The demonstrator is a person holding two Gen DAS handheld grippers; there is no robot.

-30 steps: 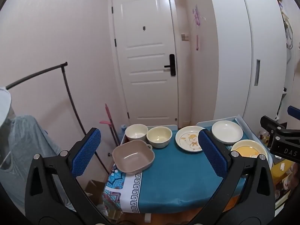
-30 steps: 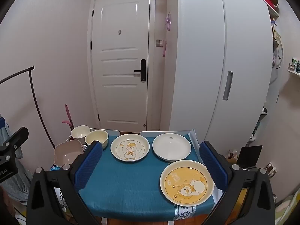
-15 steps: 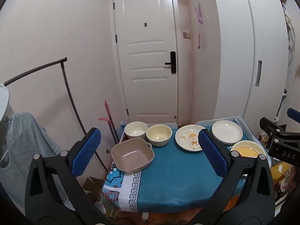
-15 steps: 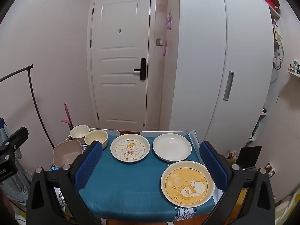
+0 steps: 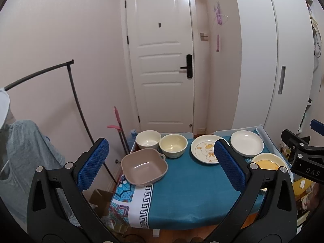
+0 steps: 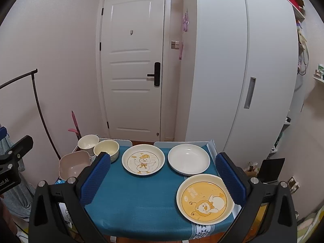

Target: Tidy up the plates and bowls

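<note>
While I held both tools above the near edge of the table point(image 5: 194, 192), my left gripper point(image 5: 161, 162) stood wide open with nothing between its blue pads point(image 5: 94, 163), and my right gripper point(image 6: 162, 179) was spread just as wide and equally empty. Neither touched any dish. The table wore a teal cloth point(image 6: 141, 198). Along its left side sat three bowls: a square tan bowl point(image 5: 144, 167) with small handles nearest me at the corner, a white bowl point(image 5: 148, 139) at the far corner, and a cream bowl point(image 5: 173, 145) just beside the white one, their rims close together. To the right lay three plates. The duck plate point(image 6: 143, 159), white with a yellow cartoon duck, rested at the far middle, the plain white plate point(image 6: 188, 159) just beside it on the right, and the yellow bear plate point(image 6: 204, 198) nearer me at the right corner, close below the white one. Beyond the table stood a white door point(image 6: 133, 77) and a tall white wardrobe point(image 6: 243, 70).
</note>
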